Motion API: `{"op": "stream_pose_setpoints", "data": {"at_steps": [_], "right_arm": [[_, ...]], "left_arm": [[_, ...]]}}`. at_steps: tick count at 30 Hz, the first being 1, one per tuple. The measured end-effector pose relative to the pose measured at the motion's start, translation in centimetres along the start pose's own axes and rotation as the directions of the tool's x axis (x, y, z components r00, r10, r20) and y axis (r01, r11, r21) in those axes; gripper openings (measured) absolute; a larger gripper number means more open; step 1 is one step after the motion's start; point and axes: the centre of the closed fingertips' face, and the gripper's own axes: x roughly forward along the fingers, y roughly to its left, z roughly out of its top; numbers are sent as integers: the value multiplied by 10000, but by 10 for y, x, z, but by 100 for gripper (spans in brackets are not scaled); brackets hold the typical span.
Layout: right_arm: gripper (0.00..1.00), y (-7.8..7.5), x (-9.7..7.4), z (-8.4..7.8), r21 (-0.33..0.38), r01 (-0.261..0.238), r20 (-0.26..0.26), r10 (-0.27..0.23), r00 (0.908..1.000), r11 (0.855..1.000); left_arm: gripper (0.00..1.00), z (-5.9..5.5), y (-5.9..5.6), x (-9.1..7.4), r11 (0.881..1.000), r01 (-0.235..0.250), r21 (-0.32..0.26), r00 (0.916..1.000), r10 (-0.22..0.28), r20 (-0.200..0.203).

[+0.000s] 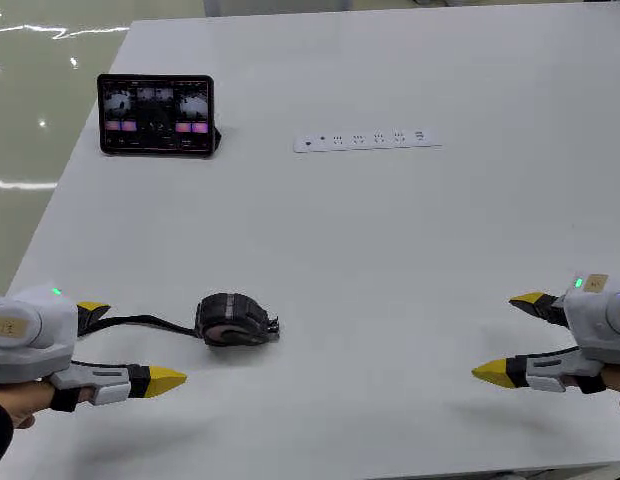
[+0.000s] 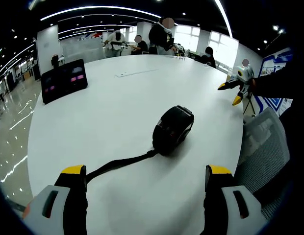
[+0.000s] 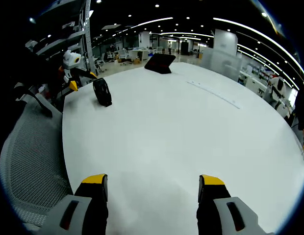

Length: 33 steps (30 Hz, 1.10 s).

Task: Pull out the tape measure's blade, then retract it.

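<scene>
White worktop [image 1: 390, 250] stretches across the head view. The dark tape measure [image 1: 235, 320] lies on it just ahead of the left tool [image 1: 140, 342] and well apart from the right tool [image 1: 496, 336]. A black strap [image 1: 130, 322] runs from the tape measure back towards the left tool's far jaw. Both tools hang low over the worktop with their yellow-tipped jaws spread wide, gripping nothing. Far beyond the left tool stands a tablet [image 1: 156, 113], and a white power strip [image 1: 365, 140] lies farther along.

From the left gripper view, the tape measure sits ahead of the wide jaws, roughly midway between their lines, not touching either. Its strap trails back beside the left-hand jaw. The right tool shows far off to the right.

From the right gripper view, the jaws stand wide over bare worktop. The tape measure is far ahead to the left, near the left tool, beside a mesh chair [image 3: 29, 161].
</scene>
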Motion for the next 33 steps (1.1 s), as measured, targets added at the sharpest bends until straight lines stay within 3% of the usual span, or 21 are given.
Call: {"op": "stream_pose_setpoints", "data": {"at_steps": [6,11,19,33], "right_arm": [[84,6,-7,1,-134,-35,95,37,9999,9999],[99,13,-8,5,-30,-288,293,289,9992,9996],[99,13,-11,9,19,-397,580,395,9975,9992],[99,11,-10,3,-39,-402,493,403,9980,9992]], "left_arm": [[99,0,-1,-1,10000,50,13,10000,-50,7],[99,2,-2,0,10000,67,-21,10000,-67,48],[99,8,-3,1,9999,104,7,9998,-104,149],[99,10,-5,0,9997,245,21,9996,-245,146]]}}
